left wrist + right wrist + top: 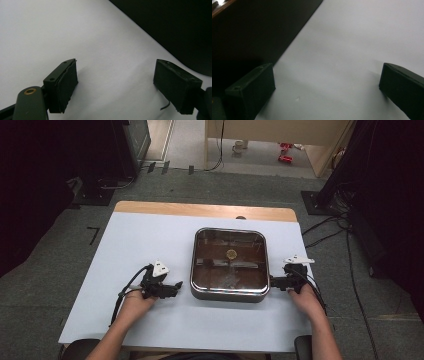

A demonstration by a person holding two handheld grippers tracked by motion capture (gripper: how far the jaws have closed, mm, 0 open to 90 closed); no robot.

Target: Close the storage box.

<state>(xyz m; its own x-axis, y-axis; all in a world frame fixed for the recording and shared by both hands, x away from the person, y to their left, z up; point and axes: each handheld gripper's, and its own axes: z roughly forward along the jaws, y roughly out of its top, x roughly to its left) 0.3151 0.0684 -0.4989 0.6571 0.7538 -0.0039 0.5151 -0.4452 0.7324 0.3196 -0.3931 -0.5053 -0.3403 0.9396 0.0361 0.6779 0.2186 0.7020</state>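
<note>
Left gripper (176, 287) jaws stand wide apart with nothing between them; in the left gripper view only bare white sheet lies between the two black pads (65, 85). Right gripper (274, 281) jaws are likewise spread wide and hold nothing; its view shows white sheet between the pads (252, 90) and a dark mass at the upper left.

Table (200, 211): wooden top, visible as a strip along the far edge. A white sheet (150, 240) covers nearly all of it.

Pan (230, 265): square, metal, with rounded corners and a dark reflective inside. It sits on the sheet right of centre, between the two grippers. A small round yellowish item (231, 253) lies inside it, towards the far half.

Gripper positions: the left gripper rests low over the sheet, just beside the pan's near left corner, jaws pointing at it. The right gripper sits at the pan's near right corner, jaw tips close against the rim; contact cannot be confirmed.
</note>
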